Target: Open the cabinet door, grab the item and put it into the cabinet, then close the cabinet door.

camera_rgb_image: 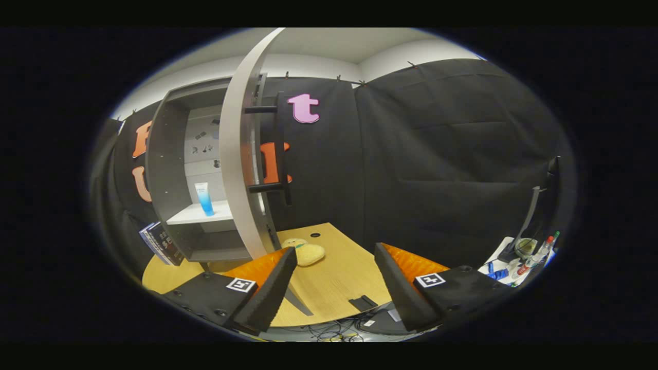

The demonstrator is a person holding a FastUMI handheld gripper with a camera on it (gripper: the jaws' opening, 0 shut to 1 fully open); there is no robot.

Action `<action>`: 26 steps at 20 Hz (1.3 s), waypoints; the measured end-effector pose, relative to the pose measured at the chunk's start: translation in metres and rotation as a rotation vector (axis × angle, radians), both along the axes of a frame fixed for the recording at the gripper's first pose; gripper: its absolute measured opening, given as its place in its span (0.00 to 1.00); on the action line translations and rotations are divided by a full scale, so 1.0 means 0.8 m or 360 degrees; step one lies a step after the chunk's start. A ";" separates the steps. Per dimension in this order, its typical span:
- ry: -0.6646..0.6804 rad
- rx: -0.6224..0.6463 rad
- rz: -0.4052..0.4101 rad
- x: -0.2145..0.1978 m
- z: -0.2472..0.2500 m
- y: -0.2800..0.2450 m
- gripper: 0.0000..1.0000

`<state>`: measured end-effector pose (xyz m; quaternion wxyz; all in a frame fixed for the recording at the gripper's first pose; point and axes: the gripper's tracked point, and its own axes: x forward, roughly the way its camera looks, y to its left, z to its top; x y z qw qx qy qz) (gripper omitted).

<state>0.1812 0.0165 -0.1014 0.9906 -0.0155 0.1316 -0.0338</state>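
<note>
Two fingers apart, empty: gripper | cabinet door open (tube inside)

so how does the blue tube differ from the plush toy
The blue tube stands upright on the cabinet's white shelf; the plush toy lies flat on the wooden table outside. The tube is slim and blue-white; the toy is rounded and yellowish. Neither is held: the gripper is open.
</note>
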 end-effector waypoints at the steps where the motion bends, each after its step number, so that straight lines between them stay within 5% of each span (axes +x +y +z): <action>1: 0.0002 0.0011 0.0001 0.000 -0.001 0.002 0.97; 9: 0.0015 -0.0010 0.0041 -0.009 -0.004 0.033 0.96; 26: 0.0072 0.0122 0.0393 -0.022 -0.034 0.211 0.96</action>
